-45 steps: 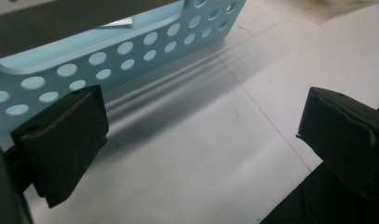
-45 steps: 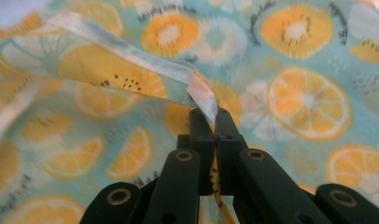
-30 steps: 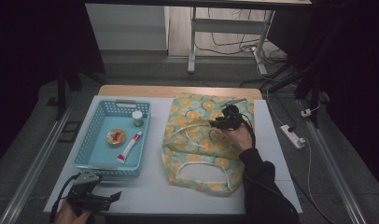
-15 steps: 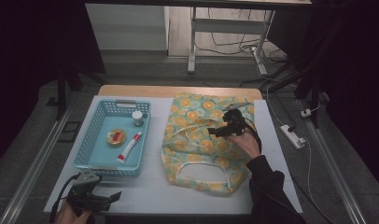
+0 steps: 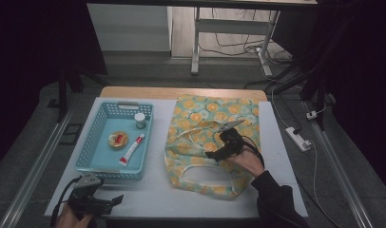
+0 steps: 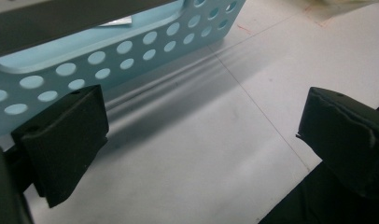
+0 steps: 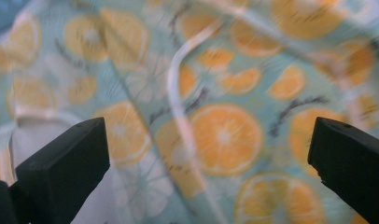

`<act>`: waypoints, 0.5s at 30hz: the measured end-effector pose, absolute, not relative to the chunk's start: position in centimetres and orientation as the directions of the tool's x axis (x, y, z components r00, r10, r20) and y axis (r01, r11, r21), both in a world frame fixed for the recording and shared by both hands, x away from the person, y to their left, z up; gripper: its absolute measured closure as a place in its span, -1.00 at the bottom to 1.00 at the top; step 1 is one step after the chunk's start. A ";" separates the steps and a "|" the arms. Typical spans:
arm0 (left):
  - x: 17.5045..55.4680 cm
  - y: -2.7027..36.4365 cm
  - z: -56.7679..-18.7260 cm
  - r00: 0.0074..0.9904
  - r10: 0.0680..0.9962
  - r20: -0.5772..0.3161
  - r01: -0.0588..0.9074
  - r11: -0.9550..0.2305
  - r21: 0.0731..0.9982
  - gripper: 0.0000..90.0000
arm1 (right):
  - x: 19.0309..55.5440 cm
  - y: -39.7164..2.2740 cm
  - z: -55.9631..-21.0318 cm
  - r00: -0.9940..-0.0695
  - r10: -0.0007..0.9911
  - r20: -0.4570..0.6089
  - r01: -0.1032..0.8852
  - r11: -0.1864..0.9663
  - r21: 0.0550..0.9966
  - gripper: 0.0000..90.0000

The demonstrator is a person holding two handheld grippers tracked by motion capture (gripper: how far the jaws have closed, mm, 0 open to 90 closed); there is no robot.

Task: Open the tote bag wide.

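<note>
High view: right gripper (image 5: 211,155), jaws just spread and holding nothing, hovers over the soft, limp orange-print fabric tote bag (image 5: 200,118), best pinched at its white handle strap (image 5: 203,167).

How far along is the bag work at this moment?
Done: the orange-print bag lies spread flat on the table. In hand: the right gripper is above the bag; its jaws have just been opening and stand wide, with nothing between them. Left: the tube, jar and round tin lie in the blue basket. The left gripper rests open beside it.
</note>
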State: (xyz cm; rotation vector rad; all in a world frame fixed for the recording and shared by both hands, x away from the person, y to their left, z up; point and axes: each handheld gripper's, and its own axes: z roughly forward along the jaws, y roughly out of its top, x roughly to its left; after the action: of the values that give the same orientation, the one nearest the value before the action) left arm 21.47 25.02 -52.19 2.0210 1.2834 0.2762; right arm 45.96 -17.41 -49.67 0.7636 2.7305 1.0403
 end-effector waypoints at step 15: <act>21.5 25.0 -52.2 0.486 0.854 -0.188 0.702 -0.253 0.665 -0.96 | 44.8 -16.4 -52.4 -0.888 0.458 -0.027 0.343 0.702 0.624 -0.37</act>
State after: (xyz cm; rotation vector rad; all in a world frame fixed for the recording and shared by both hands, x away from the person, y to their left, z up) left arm 21.52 25.00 -52.19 2.0253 1.2797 0.2735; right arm 44.84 -16.44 -52.45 0.6488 2.7288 0.9466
